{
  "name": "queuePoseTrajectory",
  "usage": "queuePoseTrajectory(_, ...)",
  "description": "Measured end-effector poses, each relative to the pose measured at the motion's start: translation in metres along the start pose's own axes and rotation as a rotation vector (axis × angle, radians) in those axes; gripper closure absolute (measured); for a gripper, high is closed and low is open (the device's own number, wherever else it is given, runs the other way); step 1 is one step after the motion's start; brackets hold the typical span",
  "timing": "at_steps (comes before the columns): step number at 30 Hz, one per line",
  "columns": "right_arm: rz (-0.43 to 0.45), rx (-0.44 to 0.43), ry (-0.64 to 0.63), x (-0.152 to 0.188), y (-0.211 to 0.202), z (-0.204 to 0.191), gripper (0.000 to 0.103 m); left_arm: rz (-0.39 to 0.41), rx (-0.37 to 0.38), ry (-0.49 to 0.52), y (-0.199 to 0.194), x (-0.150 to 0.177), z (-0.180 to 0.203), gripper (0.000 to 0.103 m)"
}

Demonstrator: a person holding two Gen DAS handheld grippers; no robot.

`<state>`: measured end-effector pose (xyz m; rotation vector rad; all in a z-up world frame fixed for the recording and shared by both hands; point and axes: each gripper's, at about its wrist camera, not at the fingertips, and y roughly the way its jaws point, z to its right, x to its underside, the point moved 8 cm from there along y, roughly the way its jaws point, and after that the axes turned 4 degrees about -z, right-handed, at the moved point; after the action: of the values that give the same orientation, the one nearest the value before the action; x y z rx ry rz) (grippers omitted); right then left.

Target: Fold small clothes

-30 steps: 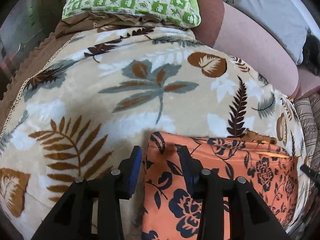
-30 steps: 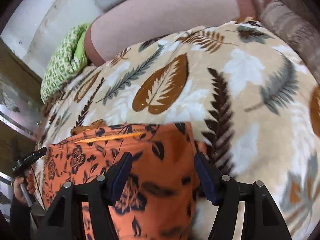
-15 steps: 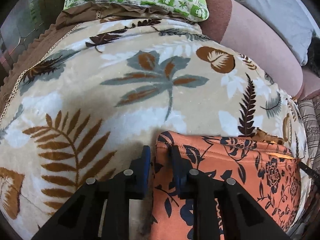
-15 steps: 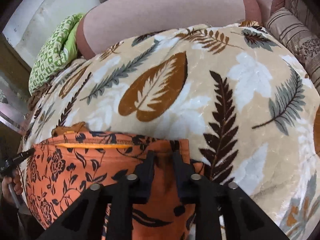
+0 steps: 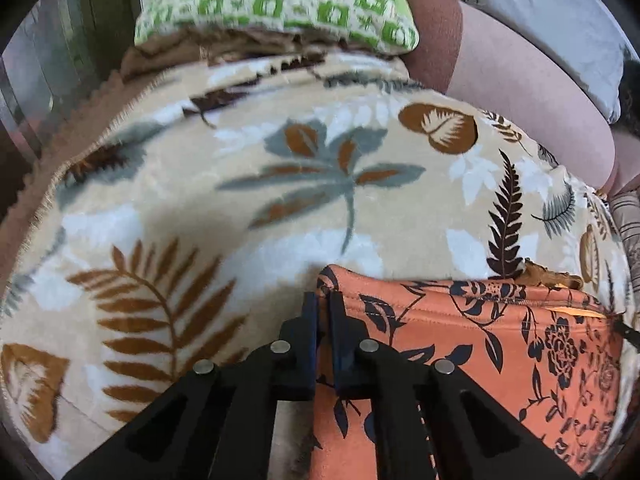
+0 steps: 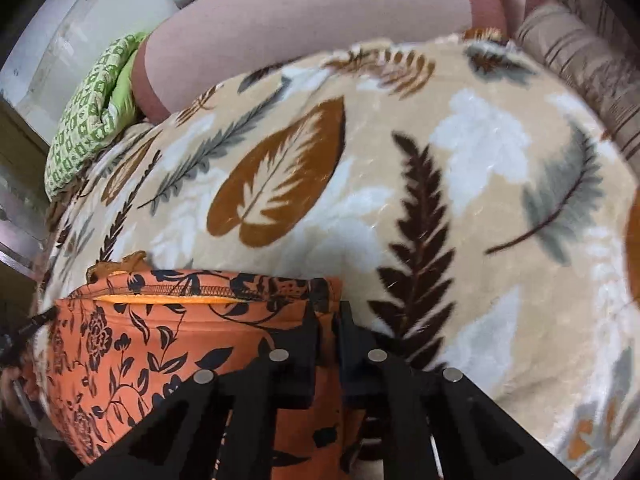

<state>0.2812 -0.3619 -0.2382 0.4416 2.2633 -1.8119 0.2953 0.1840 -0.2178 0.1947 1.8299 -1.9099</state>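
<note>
**Both grippers pinched on garment's far corners**

Orange cloth garment w/ dark navy floral print point(image 5: 472, 352) lies flat on beige plush blanket w/ brown, grey & white leaf pattern point(image 5: 240, 200), at the near edge. Left gripper point(image 5: 323, 304) has its fingers nearly together, clamped on the garment's left far corner. Right gripper point(image 6: 329, 312) likewise pinched tight on the right far corner point(image 6: 320, 288). Green-and-white patterned pillow point(image 5: 280, 0) sits at blanket's far end, beside a pink bolster cushion point(image 5: 520, 80).
</note>
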Motion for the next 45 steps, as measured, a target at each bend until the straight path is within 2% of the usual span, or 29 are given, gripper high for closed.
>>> queuePoseTrajectory(1, -0.017, 0.039, 0.006, 0.002, 0.008, 0.006, 0.095, -0.012, -0.037, 0.003, 0.008, 0.003, -0.003, 0.1)
queuePoseTrajectory(3, -0.015, 0.024, 0.069, 0.003, 0.016, 0.016, 0.095, -0.033, -0.061, -0.026, 0.018, 0.007, -0.012, 0.099)
queuePoseTrajectory(4, 0.011, -0.008, 0.111, 0.001, 0.012, 0.017, 0.095, -0.02, -0.07, -0.032, 0.015, 0.007, -0.015, 0.1)
queuePoseTrajectory(6, 0.081, -0.04, 0.113, -0.005, -0.003, 0.013, 0.094, 0.011, -0.117, -0.015, 0.01, 0.003, -0.022, 0.101)
queuePoseTrajectory(7, 0.095, -0.027, 0.113, -0.007, -0.003, 0.015, 0.089, -0.029, -0.12, -0.032, 0.019, 0.005, -0.03, 0.101)
queuePoseTrajectory(8, 0.057, 0.01, 0.127, -0.006, 0.008, 0.022, 0.087, -0.048, -0.103, -0.042, 0.024, 0.006, -0.033, 0.101)
queuePoseTrajectory(9, -0.011, -0.005, 0.152, -0.001, 0.023, 0.027, 0.082, -0.04, -0.092, -0.044, 0.022, 0.005, -0.034, 0.101)
queuePoseTrajectory(11, 0.028, -0.053, 0.176, -0.004, 0.009, 0.027, 0.08, -0.015, -0.05, -0.073, 0.009, 0.004, -0.034, 0.1)
queuePoseTrajectory(12, 0.05, -0.065, 0.183, -0.007, 0.0, 0.027, 0.075, 0.005, -0.031, -0.087, 0.002, 0.003, -0.035, 0.099)
queuePoseTrajectory(14, 0.09, -0.053, 0.188, -0.009, -0.021, 0.028, 0.061, 0.046, 0.004, -0.075, -0.019, 0.001, -0.029, 0.093)
queuePoseTrajectory(15, 0.109, -0.079, 0.182, -0.008, -0.036, 0.023, 0.048, 0.074, 0.016, -0.058, -0.031, 0.001, -0.025, 0.092)
queuePoseTrajectory(18, 0.103, -0.199, 0.13, 0.004, -0.056, -0.002, 0.045, 0.12, 0.077, 0.027, -0.06, 0.012, 0.001, 0.077)
queuePoseTrajectory(19, 0.083, -0.249, 0.12, 0.012, -0.058, -0.011, 0.045, 0.103, 0.106, 0.064, -0.062, 0.022, 0.013, 0.072)
queuePoseTrajectory(21, 0.013, -0.311, 0.097, 0.032, -0.046, -0.027, 0.042, 0.056, 0.14, 0.104, -0.054, 0.037, 0.026, 0.071)
queuePoseTrajectory(22, -0.018, -0.3, 0.081, 0.039, -0.038, -0.029, 0.037, 0.02, 0.154, 0.111, -0.046, 0.046, 0.03, 0.067)
queuePoseTrajectory(23, -0.063, -0.242, 0.072, 0.047, -0.022, -0.024, 0.036, -0.037, 0.146, 0.106, -0.03, 0.056, 0.031, 0.062)
queuePoseTrajectory(24, -0.113, -0.184, 0.11, 0.055, -0.001, -0.011, 0.037, -0.089, 0.11, 0.094, -0.017, 0.066, 0.028, 0.063)
queuePoseTrajectory(25, -0.104, -0.215, 0.154, 0.056, 0.001, -0.008, 0.038, -0.096, 0.093, 0.077, -0.008, 0.069, 0.025, 0.063)
queuePoseTrajectory(27, -0.062, -0.216, 0.212, 0.052, -0.019, -0.01, 0.038, -0.07, 0.057, 0.079, -0.018, 0.07, 0.028, 0.062)
queuePoseTrajectory(28, -0.035, -0.202, 0.186, 0.05, -0.032, -0.017, 0.038, -0.065, 0.033, 0.081, -0.029, 0.07, 0.031, 0.061)
queuePoseTrajectory(29, -0.008, -0.199, 0.144, 0.052, -0.046, -0.025, 0.038, -0.041, 0.03, 0.086, -0.038, 0.071, 0.035, 0.051)
queuePoseTrajectory(31, 0.036, -0.229, 0.081, 0.061, -0.065, -0.045, 0.031, 0.022, -0.017, 0.105, -0.058, 0.076, 0.038, 0.042)
queuePoseTrajectory(33, 0.007, -0.229, 0.042, 0.084, -0.056, -0.055, 0.029, 0.058, -0.03, 0.11, -0.073, 0.084, 0.042, 0.042)
queuePoseTrajectory(35, -0.099, -0.129, 0.048, 0.109, -0.023, -0.043, 0.029, 0.04, -0.024, 0.092, -0.078, 0.095, 0.045, 0.042)
queuePoseTrajectory(36, -0.105, -0.113, 0.056, 0.114, -0.016, -0.038, 0.029, 0.027, -0.015, 0.084, -0.08, 0.101, 0.047, 0.042)
queuePoseTrajectory(42, 0.047, -0.085, -0.011, 0.114, -0.074, -0.066, 0.03, 0.044, 0.007, 0.093, -0.099, 0.126, 0.056, 0.042)
queuePoseTrajectory(45, 0.055, -0.138, -0.016, 0.134, -0.077, -0.075, 0.029, 0.038, 0.018, 0.09, -0.101, 0.137, 0.058, 0.042)
